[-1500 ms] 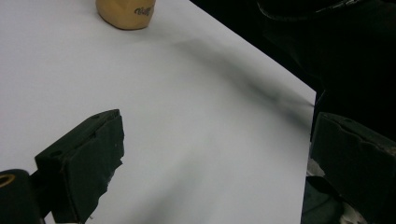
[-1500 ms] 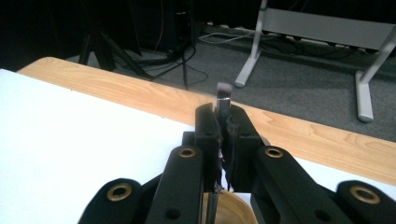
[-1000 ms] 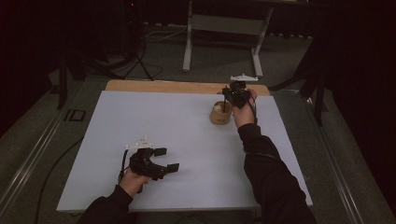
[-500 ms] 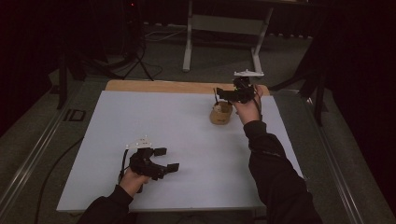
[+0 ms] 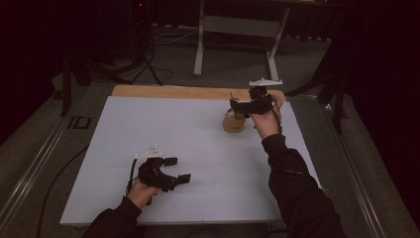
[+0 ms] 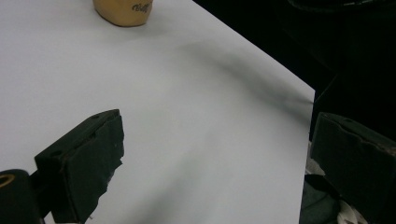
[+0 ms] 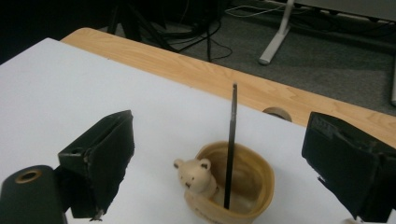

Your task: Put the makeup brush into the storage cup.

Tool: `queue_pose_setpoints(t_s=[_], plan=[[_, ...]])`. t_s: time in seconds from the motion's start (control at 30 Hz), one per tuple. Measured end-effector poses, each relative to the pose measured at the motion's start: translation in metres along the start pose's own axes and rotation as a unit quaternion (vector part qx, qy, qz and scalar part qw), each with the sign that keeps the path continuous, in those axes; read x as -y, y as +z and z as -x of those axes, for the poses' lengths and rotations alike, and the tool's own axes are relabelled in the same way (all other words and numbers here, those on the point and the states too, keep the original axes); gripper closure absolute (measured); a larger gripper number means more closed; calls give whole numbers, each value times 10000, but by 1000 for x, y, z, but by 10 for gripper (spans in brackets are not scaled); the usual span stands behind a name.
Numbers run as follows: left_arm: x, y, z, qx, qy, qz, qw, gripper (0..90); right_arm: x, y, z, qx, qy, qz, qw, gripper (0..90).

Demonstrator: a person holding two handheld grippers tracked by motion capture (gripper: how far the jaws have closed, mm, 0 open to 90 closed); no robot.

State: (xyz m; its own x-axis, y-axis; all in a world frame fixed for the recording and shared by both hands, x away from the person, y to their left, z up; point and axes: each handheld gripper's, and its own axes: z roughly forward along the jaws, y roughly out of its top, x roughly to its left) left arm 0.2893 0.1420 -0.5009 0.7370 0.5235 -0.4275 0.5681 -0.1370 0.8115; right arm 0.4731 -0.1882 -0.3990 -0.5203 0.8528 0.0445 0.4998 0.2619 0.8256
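At the left of the high view, the left gripper rests low over the near part of the white surface, its fingers spread wide with nothing between them. It appears to be idle, taking no part in the step in hand.

Farther right, near the far edge, sits the tan cup, a small holder with a bear figure on its rim and 1 thin black stick standing upright inside. The right gripper hangs just above and beside it, fingers set wide on either side of the stick without touching it. The step looks like a reach for the stick, or possibly a release of it. If it is a reach, the next move calls for lowering a little, centring on the shaft and closing gently so the cup does not tip.

The stick's lower end is hidden inside the cup, and its nature, pen or brush, cannot be told. The writing on the cup in the left gripper view is cut off.
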Motion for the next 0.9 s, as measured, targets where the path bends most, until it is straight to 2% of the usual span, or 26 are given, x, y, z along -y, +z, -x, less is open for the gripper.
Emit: queue_pose_setpoints(t_s=[0.03, 0.07, 0.1, 0.2, 0.37, 0.47, 0.57, 0.67, 0.7, 0.73, 0.8, 0.83, 0.9], plan=[[0, 0, 0, 16, -1, 2, 10000, 29, 1, -1, 0, 4, -41, 14, 10000, 126], [0, 0, 1, 6, 33, -20, 10000, 29, 3, -6, 5, -208, 41, 20, 9998, 131], [0, 1, 1, -6, 54, -33, 10000, 29, 3, -6, 5, -208, 41, 20, 9998, 131], [-1, 1, 2, 18, 69, -47, 10000, 28, 6, -12, 10, -456, 69, 76, 9989, 148], [-1, 1, 3, 18, 92, -39, 9999, 28, 14, -20, 11, -545, -201, 67, 9983, 153], [-3, 0, 4, 15, 139, -41, 9999, 28, 20, -24, 10, -689, -186, 0, 9974, 137], [-4, 0, 6, -17, 193, -17, 9998, 27, 28, -31, 6, -754, -251, 153, 9967, 116], [-6, 0, 8, 9, 360, -62, 9993, 27, 36, -40, 6, -1018, -72, 275, 9944, 116], [-6, 0, 9, 17, 428, -58, 9991, 27, 36, -40, 6, -1018, -72, 275, 9944, 116], [-6, 0, 10, 2, 491, -53, 9988, 27, 38, -42, 5, -1102, -93, 284, 9935, 116], [-8, 0, 12, 4, 603, -51, 9982, 17, 42, -47, 3, -1090, -213, 353, 9932, 117], [-9, 0, 13, 10, 651, -56, 9979, 16, 44, -49, 2, -1241, -211, 345, 9915, 116], [-11, 0, 14, 16, 749, -75, 9972, 15, 47, -52, 0, -1239, -292, 339, 9913, 119]])
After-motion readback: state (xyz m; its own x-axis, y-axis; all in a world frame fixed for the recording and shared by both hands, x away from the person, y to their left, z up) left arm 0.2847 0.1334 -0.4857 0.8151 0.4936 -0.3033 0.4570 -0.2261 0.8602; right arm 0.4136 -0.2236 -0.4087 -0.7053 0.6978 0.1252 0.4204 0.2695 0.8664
